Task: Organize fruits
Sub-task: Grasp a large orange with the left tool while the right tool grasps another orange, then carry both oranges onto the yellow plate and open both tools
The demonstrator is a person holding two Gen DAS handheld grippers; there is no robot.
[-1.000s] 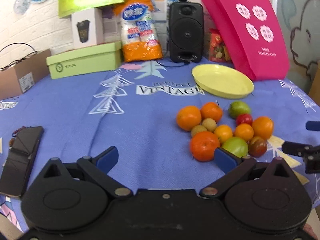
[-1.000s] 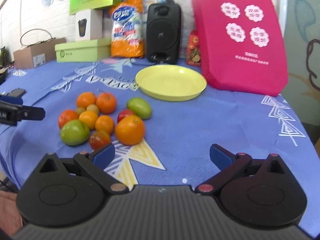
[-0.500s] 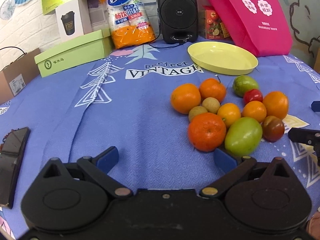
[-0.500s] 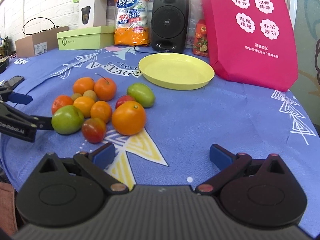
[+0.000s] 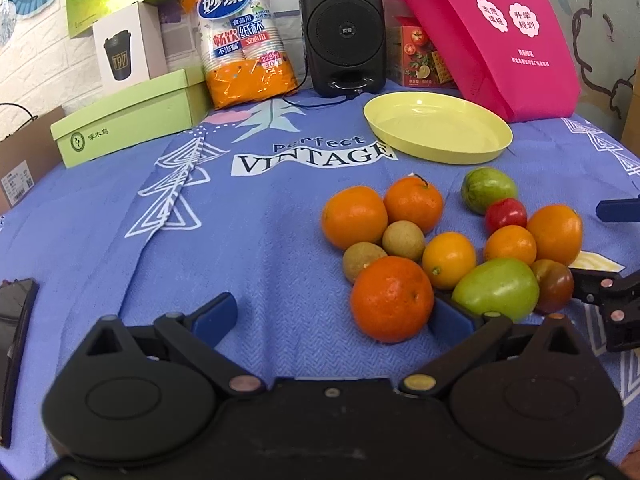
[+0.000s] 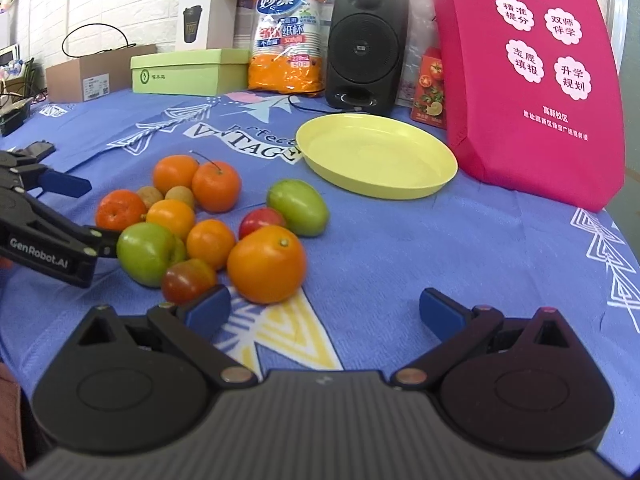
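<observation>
A cluster of fruits lies on the blue cloth: oranges, green fruits, small brown fruits and red tomatoes. An empty yellow plate [image 5: 438,132] stands beyond them; it also shows in the right wrist view [image 6: 376,156]. My left gripper [image 5: 332,314] is open, and a large orange [image 5: 392,298] sits between its fingers close to the right finger. My right gripper [image 6: 324,312] is open, with a big orange [image 6: 266,264] and a dark red tomato [image 6: 186,280] near its left finger. A green fruit [image 5: 496,290] lies by the left gripper's right finger.
A black speaker [image 5: 344,28], an orange bag of paper cups [image 5: 244,36], a green box [image 5: 128,120] and a pink bag [image 6: 528,76] line the back. A black phone [image 5: 16,340] lies at the left edge. The blue cloth [image 5: 200,220] covers the table.
Both grippers have moved forward toward the fruit cluster. The large orange now sits between the left gripper's fingers, and the right gripper's left finger is now beside the dark tomato.
</observation>
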